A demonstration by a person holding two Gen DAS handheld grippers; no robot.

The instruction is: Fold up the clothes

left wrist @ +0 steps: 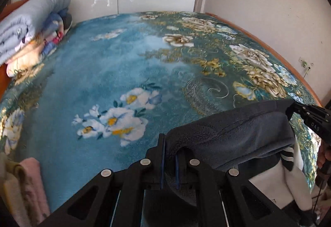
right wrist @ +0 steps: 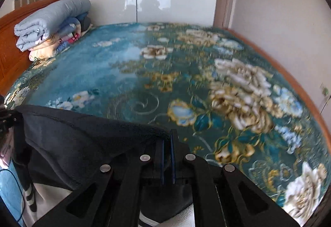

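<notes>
Crosswise, dark garment [left wrist: 231, 129] stretched between both tools.

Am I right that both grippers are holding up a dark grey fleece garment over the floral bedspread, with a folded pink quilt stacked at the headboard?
Nearly. The folded quilt at the headboard is light blue, not pink, as the right wrist view shows. The rest holds: the left gripper and right gripper are each clamped on the dark grey fleece garment above the floral bedspread.
</notes>
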